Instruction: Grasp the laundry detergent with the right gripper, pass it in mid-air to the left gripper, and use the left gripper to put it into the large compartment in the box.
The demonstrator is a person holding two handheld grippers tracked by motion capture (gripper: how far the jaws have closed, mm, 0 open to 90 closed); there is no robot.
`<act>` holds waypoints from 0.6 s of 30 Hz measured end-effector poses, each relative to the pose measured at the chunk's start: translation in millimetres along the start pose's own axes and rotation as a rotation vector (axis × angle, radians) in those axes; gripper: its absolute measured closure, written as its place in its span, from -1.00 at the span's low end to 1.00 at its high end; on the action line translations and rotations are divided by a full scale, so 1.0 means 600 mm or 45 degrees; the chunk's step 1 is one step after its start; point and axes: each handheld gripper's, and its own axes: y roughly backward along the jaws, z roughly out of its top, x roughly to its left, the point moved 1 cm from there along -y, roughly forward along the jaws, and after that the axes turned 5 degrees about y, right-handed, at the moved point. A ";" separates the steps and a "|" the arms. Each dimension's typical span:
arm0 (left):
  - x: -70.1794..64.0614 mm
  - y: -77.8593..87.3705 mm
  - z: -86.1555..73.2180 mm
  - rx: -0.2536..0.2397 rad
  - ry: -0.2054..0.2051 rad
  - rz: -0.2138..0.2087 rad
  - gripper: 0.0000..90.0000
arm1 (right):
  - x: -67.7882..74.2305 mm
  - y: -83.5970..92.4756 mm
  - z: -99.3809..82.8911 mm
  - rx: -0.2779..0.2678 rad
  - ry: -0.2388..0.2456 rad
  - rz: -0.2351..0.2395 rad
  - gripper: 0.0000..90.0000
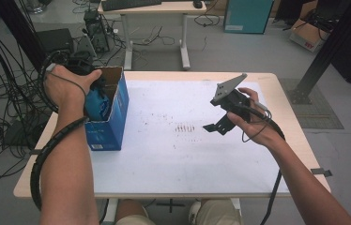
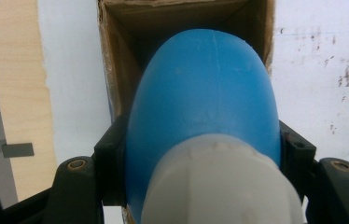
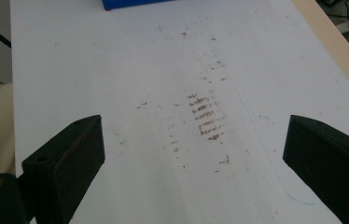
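Blue bottle (image 2: 200,107) with a white cap (image 2: 219,182) is being held between the jaws of the left gripper (image 2: 200,154), which are clenched on its sides just above the cap. In the left gripper view the rounded bottom of the bottle is pointing into the open top of the blue cardboard box (image 2: 116,88), and its far end is already sitting between the brown inner walls. In the high view the same bottle (image 1: 99,104) is hanging at the mouth of the box (image 1: 112,126), which is standing upright near the left edge of the table (image 1: 286,112), on the white sheet (image 1: 164,159).

So the picking up seems finished, and the putting in is about half done: the bottle is entering the box, but I judge that it is not yet resting on the bottom, because much of its body is still showing above the rim. What is remaining is to lower it fully and then to release it.

Right gripper (image 3: 193,154) is taking no part at this point. Its jaws are standing wide apart with nothing between them, and it is hovering over the stained middle of the white sheet, well apart from the box. In the high view the right hand (image 1: 253,119) is holding it above the right half of the table.
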 end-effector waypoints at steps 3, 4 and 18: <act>0.001 -0.011 -0.001 -0.001 0.009 0.000 -0.18 | -0.001 -0.002 0.000 0.005 0.012 0.008 -0.88; 0.002 -0.013 -0.001 -0.001 0.010 -0.001 -0.18 | 0.000 -0.002 0.000 0.005 0.013 0.008 -0.88; 0.000 -0.048 -0.002 0.007 0.018 0.003 -0.18 | -0.001 -0.009 -0.006 0.004 0.009 0.020 -0.88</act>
